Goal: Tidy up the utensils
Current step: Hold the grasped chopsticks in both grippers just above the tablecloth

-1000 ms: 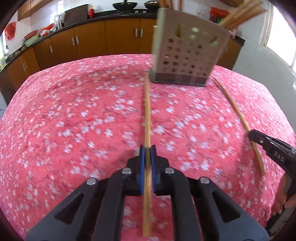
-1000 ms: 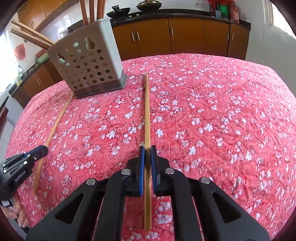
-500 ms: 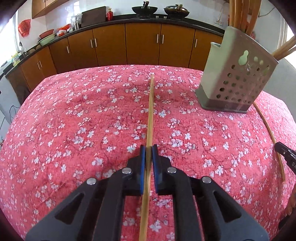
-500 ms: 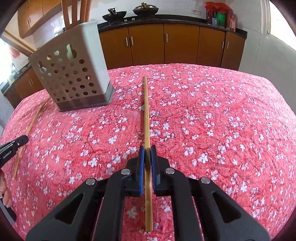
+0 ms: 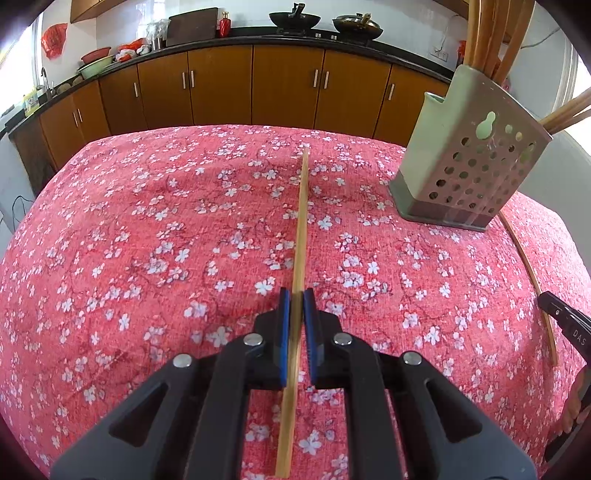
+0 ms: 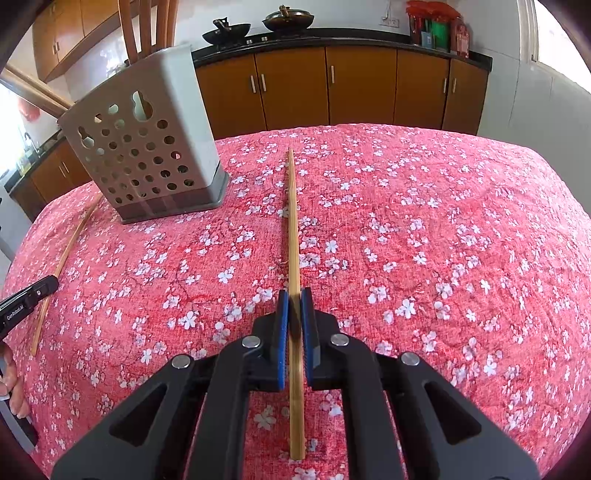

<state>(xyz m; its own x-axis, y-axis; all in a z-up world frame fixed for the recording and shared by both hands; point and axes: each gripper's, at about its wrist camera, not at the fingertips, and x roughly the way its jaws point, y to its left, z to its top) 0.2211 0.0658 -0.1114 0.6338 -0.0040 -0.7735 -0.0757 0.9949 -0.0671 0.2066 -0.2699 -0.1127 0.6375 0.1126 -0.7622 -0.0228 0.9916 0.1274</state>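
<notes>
Two chopsticks are held, one in my left jaws (image 5: 294,312), one in my right jaws (image 6: 294,310), above the desk (image 6: 443,221). Either long tip could hit the holder (image 6: 147,155) rim and slip.

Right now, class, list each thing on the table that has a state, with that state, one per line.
Left tool: shut on the left chopstick.
Right tool: shut on the right chopstick.
Left chopstick: gripped, pointing forward over the tablecloth.
Right chopstick: gripped, pointing forward.
Utensil holder: upright, with wooden utensils standing in it.
</notes>
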